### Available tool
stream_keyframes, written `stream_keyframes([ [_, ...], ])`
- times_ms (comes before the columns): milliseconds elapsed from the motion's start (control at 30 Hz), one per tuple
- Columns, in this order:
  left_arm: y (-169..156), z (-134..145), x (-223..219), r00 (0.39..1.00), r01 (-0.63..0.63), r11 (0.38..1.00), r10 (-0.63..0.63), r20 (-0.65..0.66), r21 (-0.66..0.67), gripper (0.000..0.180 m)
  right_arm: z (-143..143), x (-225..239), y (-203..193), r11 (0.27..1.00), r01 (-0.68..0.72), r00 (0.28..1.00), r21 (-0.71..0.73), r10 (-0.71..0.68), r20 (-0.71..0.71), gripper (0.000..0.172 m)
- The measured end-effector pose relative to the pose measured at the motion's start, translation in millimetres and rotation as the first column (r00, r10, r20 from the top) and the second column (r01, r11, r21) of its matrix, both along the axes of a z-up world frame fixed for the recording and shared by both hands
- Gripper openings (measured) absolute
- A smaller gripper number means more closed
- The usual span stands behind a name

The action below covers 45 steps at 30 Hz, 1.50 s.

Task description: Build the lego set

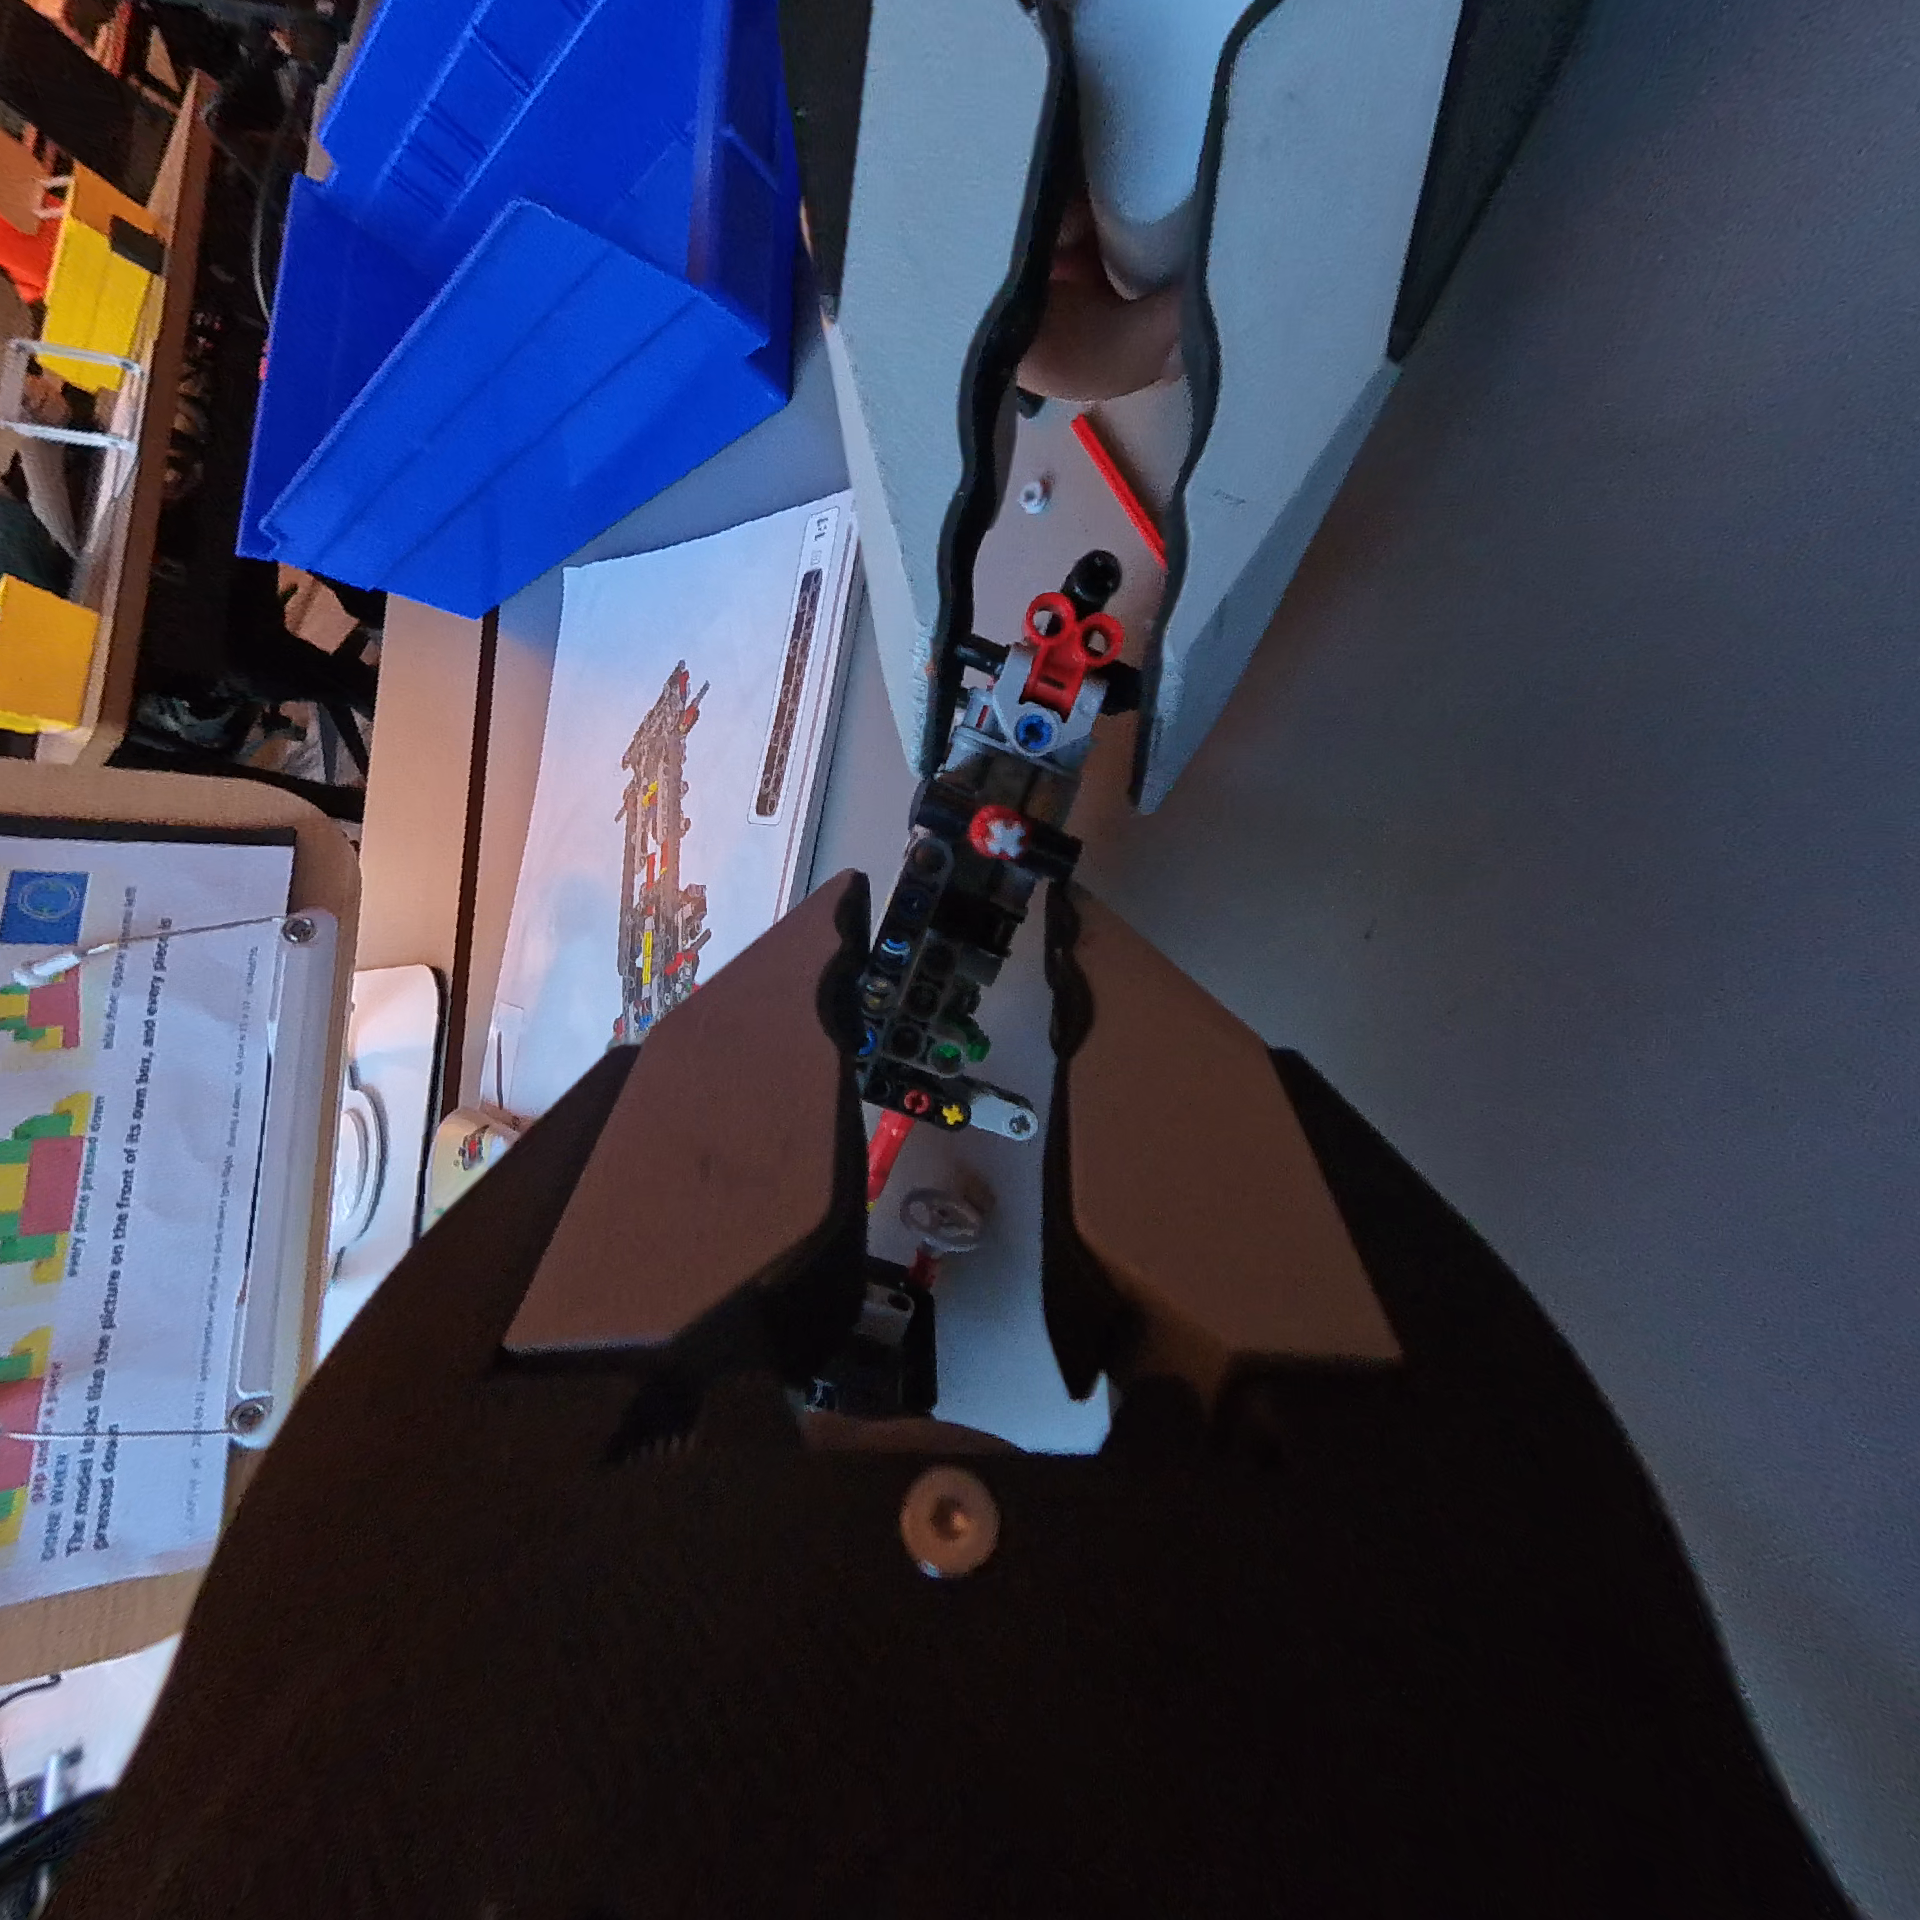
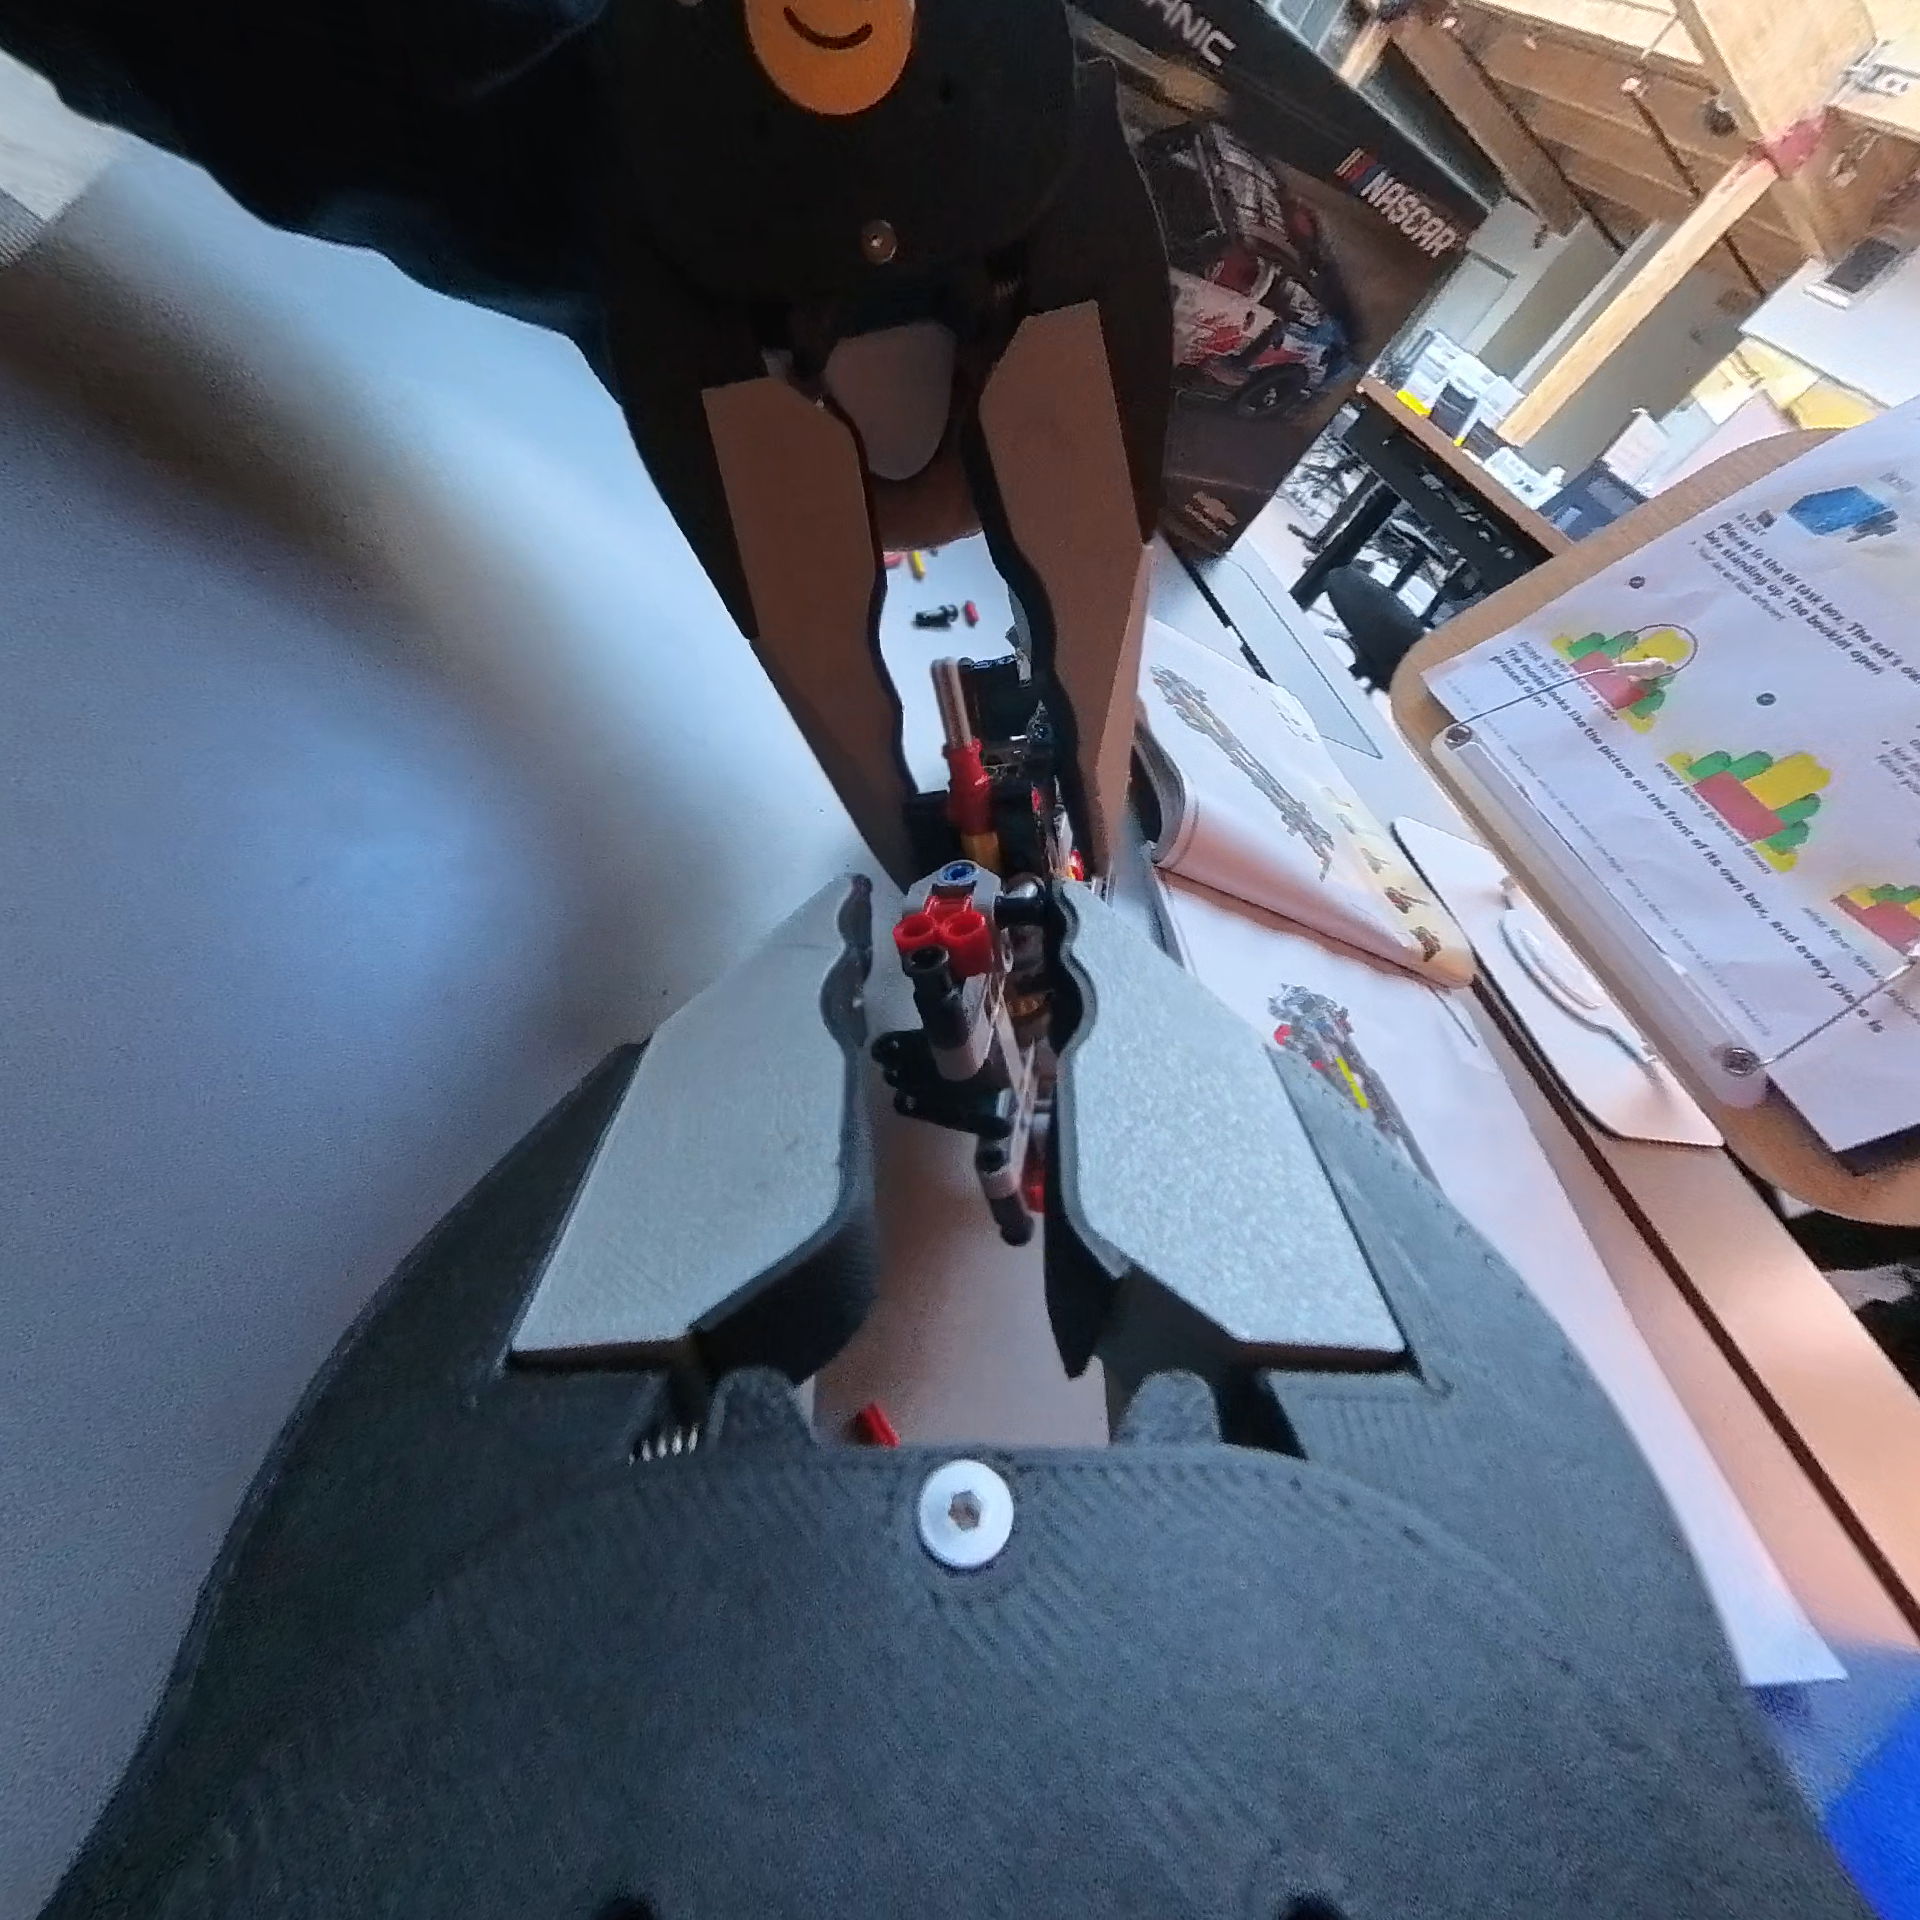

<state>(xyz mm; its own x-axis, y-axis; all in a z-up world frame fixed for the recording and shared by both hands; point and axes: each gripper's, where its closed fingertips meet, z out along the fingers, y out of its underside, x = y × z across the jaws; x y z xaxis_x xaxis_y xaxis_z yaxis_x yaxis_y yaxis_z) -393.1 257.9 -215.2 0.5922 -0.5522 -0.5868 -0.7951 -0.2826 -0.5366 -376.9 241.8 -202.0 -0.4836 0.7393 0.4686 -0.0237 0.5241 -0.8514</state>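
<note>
You can see print on the laminated sheet, the dark box (white lettering) and the open booklet.

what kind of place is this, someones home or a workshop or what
Most likely a workshop or lab bench set up for brick-model building. An open instruction booklet lies by blue storage bins, an instruction sheet on a board stands beside them, and more worktables and timber beams show behind.

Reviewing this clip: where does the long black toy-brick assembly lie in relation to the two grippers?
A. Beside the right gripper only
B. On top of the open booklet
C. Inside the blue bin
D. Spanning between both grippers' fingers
D: the black assembly runs from between the left gripper fingers to between the right gripper fingers.
</note>
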Motion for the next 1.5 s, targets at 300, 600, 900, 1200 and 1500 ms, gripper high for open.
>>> stream_keyframes([
  [300,-5.0,3.2,0.8,0.994,-0.096,0.995,0.094,0.054,0.037,0.026,31.2,16.6,17.4,0.987,-0.013,0.997,-0.159,0.001,-0.079,0.044],
  [600,-40.6,14.3,8.4,0.97,-0.152,0.988,0.143,0.196,0.033,0.056,46.5,26.3,56.5,0.941,0.05,0.996,-0.336,-0.071,-0.05,0.045],
  [900,-87.9,36.6,-66.3,0.909,-0.352,0.929,0.31,0.279,0.116,0.055,45.4,32.2,83.6,0.898,0.109,0.993,-0.426,-0.119,0.003,0.043],
  [1200,-115.9,17.1,-108.7,0.838,-0.433,0.899,0.373,0.398,0.069,0.059,42.8,31.7,97.5,0.889,0.147,0.987,-0.434,-0.159,0.008,0.039],
  [1500,-129.0,-7.9,-111.8,0.814,-0.39,0.92,0.356,0.459,-0.022,0.063,42.1,33.7,99.3,0.89,0.135,0.99,-0.436,-0.141,0.019,0.039],
])
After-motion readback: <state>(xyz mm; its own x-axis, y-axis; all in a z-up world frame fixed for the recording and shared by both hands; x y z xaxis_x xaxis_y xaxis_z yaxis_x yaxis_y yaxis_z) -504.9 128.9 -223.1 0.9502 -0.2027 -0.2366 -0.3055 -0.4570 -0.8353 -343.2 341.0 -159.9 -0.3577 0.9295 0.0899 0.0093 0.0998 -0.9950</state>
